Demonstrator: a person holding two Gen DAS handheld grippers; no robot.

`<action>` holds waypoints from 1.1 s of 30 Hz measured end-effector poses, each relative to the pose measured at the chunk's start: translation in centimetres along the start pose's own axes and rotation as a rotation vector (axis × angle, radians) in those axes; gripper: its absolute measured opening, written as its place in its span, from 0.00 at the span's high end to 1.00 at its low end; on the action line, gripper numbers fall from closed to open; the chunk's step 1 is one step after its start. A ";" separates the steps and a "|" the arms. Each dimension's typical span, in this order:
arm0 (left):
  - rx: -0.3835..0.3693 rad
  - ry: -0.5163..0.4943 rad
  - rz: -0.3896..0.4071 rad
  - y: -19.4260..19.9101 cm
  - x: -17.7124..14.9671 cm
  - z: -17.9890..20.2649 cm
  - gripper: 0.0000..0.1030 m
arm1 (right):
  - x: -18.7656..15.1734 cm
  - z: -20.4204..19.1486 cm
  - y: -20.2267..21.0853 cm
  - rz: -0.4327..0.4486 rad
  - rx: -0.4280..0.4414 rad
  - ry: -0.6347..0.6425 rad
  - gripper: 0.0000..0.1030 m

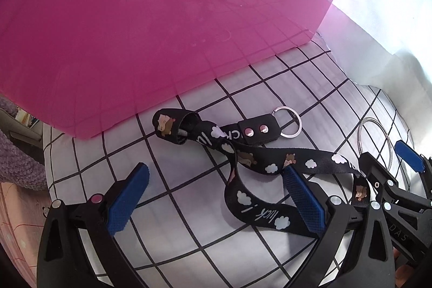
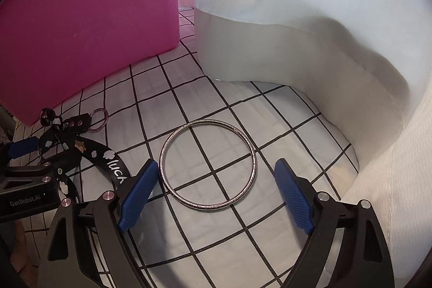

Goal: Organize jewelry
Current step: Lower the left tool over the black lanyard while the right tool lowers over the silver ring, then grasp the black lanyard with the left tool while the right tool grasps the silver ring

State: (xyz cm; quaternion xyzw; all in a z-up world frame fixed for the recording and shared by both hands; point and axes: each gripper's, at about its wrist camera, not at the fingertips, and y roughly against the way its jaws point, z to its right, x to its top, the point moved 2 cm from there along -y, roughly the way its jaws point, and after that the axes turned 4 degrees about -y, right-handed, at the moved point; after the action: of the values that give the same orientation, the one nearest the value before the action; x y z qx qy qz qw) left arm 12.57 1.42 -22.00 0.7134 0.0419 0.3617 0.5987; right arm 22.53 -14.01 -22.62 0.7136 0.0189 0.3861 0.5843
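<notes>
A black wrist strap (image 1: 259,161) printed with clouds and bears lies on the checked cloth, with a small key ring (image 1: 289,125) at its far end. My left gripper (image 1: 216,174) is open, low over the strap, its right pad (image 1: 302,196) touching the band. A silver bangle (image 2: 208,165) lies flat on the cloth. My right gripper (image 2: 216,174) is open, with the bangle's near half between its pads. The strap (image 2: 81,150) shows at the left of the right wrist view, and the bangle (image 1: 374,142) at the right of the left wrist view.
A pink box (image 1: 148,26) stands just behind the strap; it also shows in the right wrist view (image 2: 89,18). A pale blue-white fabric box (image 2: 297,18) stands behind and right of the bangle. The white checked cloth (image 2: 216,234) covers the surface.
</notes>
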 end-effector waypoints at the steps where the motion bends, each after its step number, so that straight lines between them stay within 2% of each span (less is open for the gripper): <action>1: 0.001 0.001 0.006 -0.1 0.1 0.0 0.05 | 0.2 0.1 -0.2 -0.002 0.000 0.000 0.16; 6: 0.001 0.005 0.031 -0.6 0.7 0.1 0.05 | 1.1 0.1 -1.5 -0.009 -0.002 0.003 0.10; 12: -0.002 0.000 0.058 -1.2 1.5 0.1 0.05 | 1.5 0.0 -1.8 -0.010 -0.007 0.001 0.10; 17: -0.007 -0.006 0.081 -0.9 0.5 0.0 0.08 | 1.3 0.1 -1.7 -0.007 -0.003 -0.004 0.11; 20: -0.001 -0.001 0.096 -0.4 -0.2 -0.1 0.19 | 0.9 0.1 -1.3 -0.004 -0.005 -0.010 0.11; 23: -0.002 -0.008 0.108 0.0 -0.3 -0.1 0.32 | 0.3 -0.1 -0.5 0.004 -0.001 -0.004 0.16; 25: -0.013 -0.028 0.119 0.3 -0.3 0.3 0.53 | 0.0 -0.5 -0.1 0.013 0.002 0.001 0.21; 26: -0.018 -0.038 0.124 0.5 -0.4 0.6 0.60 | -0.1 -0.7 0.0 0.017 0.004 0.004 0.26; 27: -0.022 -0.046 0.127 0.6 -0.5 0.8 0.74 | -0.3 -0.9 0.1 0.021 0.001 0.006 0.30; 28: -0.029 -0.054 0.129 0.7 -0.6 1.0 0.84 | -0.4 -1.1 0.1 0.024 -0.001 0.003 0.30; 30: -0.034 -0.065 0.130 1.0 -0.9 1.2 0.93 | -0.6 -1.1 0.1 0.026 0.003 -0.008 0.30; 33: -0.045 -0.063 0.126 1.6 -1.3 0.8 0.94 | -0.8 -1.0 0.2 0.031 -0.002 -0.017 0.31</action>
State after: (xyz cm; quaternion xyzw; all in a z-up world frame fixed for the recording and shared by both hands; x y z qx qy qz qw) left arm 11.45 -0.30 -21.21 0.7121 -0.0299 0.3768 0.5916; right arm 21.32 -13.66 -22.89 0.7165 0.0024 0.3892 0.5789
